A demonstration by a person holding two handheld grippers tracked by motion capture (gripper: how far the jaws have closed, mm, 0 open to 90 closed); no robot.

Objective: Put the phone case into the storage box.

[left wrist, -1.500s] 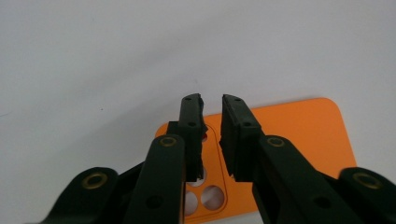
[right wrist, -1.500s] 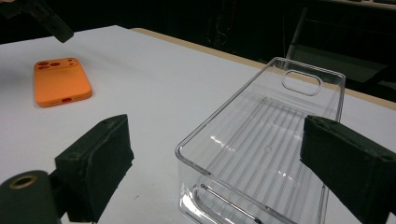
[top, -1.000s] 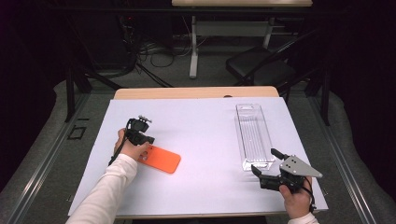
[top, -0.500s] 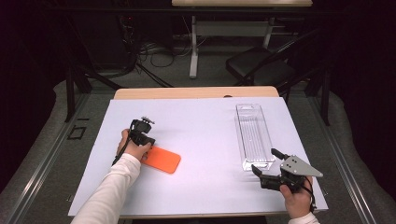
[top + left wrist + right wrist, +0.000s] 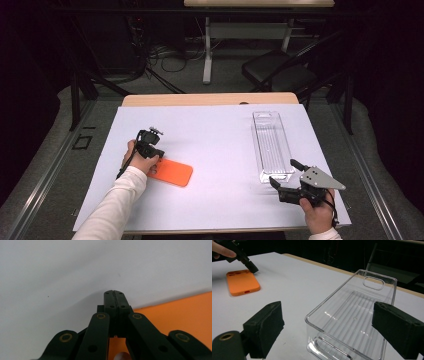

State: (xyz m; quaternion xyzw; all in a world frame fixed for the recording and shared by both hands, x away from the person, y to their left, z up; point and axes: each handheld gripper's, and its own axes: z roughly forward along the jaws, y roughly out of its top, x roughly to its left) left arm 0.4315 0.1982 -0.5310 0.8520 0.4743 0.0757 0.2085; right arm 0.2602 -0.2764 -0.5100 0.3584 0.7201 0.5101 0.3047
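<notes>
Two grippers were kept still. Left gripper (image 5: 156, 156), jaws together, tips pressed at orange phone case (image 5: 172, 172) edge, nothing clamped. Right gripper (image 5: 283, 173), jaws apart, clear bin (image 5: 272, 145) just ahead; pickup not started.

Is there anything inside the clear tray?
No. The clear tray holds nothing: its ribbed floor shows through in the right gripper view. The right gripper stands open at its near end, not inside.

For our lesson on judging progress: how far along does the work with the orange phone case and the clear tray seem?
Nothing looks done: the phone case lies flat on the white sheet, apart from the clear tray. In hand: the shut left gripper sits at the case's edge; the right gripper is open at the tray's near end. Lifting remains.
</notes>
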